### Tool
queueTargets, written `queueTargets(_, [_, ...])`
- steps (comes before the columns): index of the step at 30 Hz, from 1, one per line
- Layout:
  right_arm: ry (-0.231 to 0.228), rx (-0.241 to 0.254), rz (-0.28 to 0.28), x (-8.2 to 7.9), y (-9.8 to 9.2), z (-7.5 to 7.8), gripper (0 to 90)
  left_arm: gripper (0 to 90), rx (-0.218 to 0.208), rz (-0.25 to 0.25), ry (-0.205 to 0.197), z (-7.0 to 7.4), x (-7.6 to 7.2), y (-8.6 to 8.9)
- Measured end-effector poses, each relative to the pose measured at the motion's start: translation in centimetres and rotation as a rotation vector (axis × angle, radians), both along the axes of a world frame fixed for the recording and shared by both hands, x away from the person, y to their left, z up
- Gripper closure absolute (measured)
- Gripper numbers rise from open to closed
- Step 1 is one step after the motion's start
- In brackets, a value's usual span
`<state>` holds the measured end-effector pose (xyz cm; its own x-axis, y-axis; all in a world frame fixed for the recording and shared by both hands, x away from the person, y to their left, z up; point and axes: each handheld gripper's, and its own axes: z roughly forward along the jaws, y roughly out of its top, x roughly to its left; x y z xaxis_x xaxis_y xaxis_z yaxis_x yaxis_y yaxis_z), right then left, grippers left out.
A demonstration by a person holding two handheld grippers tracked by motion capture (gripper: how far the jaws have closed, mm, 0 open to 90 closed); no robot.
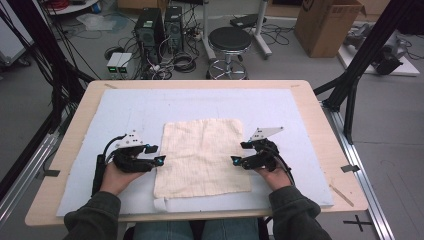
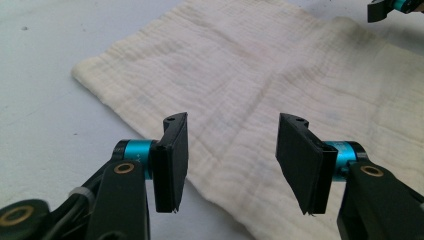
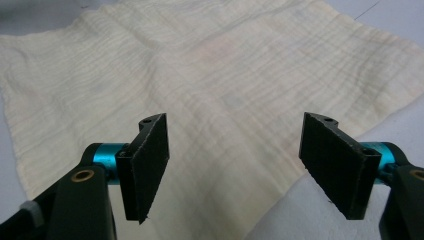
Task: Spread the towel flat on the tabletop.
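A cream, crinkled cloth lies flat in the middle of the pale blue mat. My left gripper sits at the cloth's left edge, jaws open, nothing between them; in the left gripper view the cloth spreads beyond the open left gripper. My right gripper rests at the cloth's right edge, also open and empty. Its own camera looks over the cloth past the wide-apart jaws of the right gripper. The other hand's fingertips show at the top right of the left gripper view.
The mat covers a wooden table. Beyond the table's far edge stand a black stool, computer towers with cables and a cardboard box. Black frame posts rise at the right.
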<state>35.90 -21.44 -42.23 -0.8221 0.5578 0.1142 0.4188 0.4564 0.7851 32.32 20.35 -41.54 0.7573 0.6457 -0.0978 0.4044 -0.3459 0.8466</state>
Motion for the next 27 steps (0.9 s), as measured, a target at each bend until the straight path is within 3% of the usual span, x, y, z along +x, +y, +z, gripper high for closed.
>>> queueTargets(4, [0.001, 0.011, 0.001, 0.4, -0.2, 0.0, 27.5, 45.8, -0.002, 0.011, 0.006, 0.0, 0.3, -0.2])
queueTargets(7, [0.026, 0.017, 0.002, 1.0, -0.4, 0.2, 27.5, 45.3, -0.012, 0.022, 0.015, 0.2, 0.7, -0.4])
queueTargets(9, [0.022, 0.005, 0.005, 1.4, -0.4, 0.5, 27.5, 45.3, 0.013, 0.025, 0.014, 0.4, 1.1, -0.6])
queueTargets(11, [0.020, -0.003, 0.009, 1.8, -0.2, 0.8, 27.5, 45.3, -0.019, 0.036, 0.026, 0.6, 1.5, -0.7])
queueTargets(13, [0.016, -0.002, 0.010, 2.2, -0.1, 1.3, 27.5, 45.3, -0.004, 0.035, 0.031, 0.8, 1.8, -0.7])
queueTargets(22, [0.023, 0.013, 0.015, 4.1, 0.4, 2.5, 27.6, 45.0, -0.042, 0.063, 0.045, 2.0, 3.4, -0.5])
queueTargets(24, [0.034, 0.019, 0.011, 4.6, 0.3, 2.6, 27.6, 45.0, -0.032, 0.067, 0.060, 2.1, 3.8, -0.4])
queueTargets(27, [0.038, 0.024, 0.005, 5.1, 0.1, 2.9, 27.6, 44.7, -0.041, 0.065, 0.051, 2.5, 4.1, -0.4])
